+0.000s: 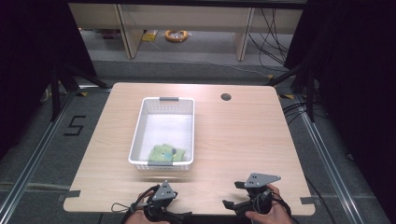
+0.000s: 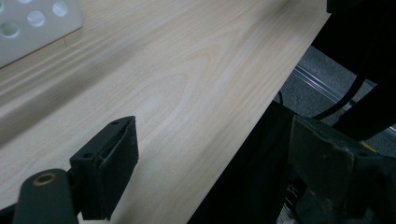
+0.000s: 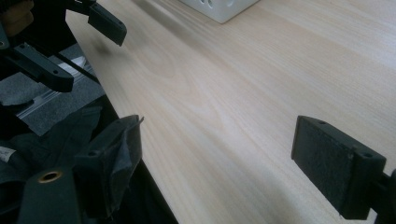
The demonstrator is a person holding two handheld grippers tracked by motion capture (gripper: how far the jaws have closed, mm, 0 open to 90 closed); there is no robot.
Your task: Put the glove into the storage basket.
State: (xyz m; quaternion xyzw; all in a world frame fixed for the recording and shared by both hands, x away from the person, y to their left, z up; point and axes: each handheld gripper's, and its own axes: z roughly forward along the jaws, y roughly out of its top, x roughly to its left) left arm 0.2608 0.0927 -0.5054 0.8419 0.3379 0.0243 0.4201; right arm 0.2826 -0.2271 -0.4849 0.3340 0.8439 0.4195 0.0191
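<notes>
Right gripper (image 3: pixel 217 154) gapes over the table (image 3: pixel 224 79); basket (image 3: pixel 219 9) ahead, left gripper (image 3: pixel 79 42) far-left.

Pale wooden table (image 1: pixel 243 140) with one basket on it

The table had a light wood-grain top with rounded corners and a dark round cable hole (image 1: pixel 226 97) near its far edge, right of centre. A white perforated basket (image 1: pixel 138 128) stood directly on the top, left of centre, its long sides running away from the near edge. Strips of dark tape (image 1: pixel 72 193) marked the near corners. The surrounding surface lay bare.
</notes>
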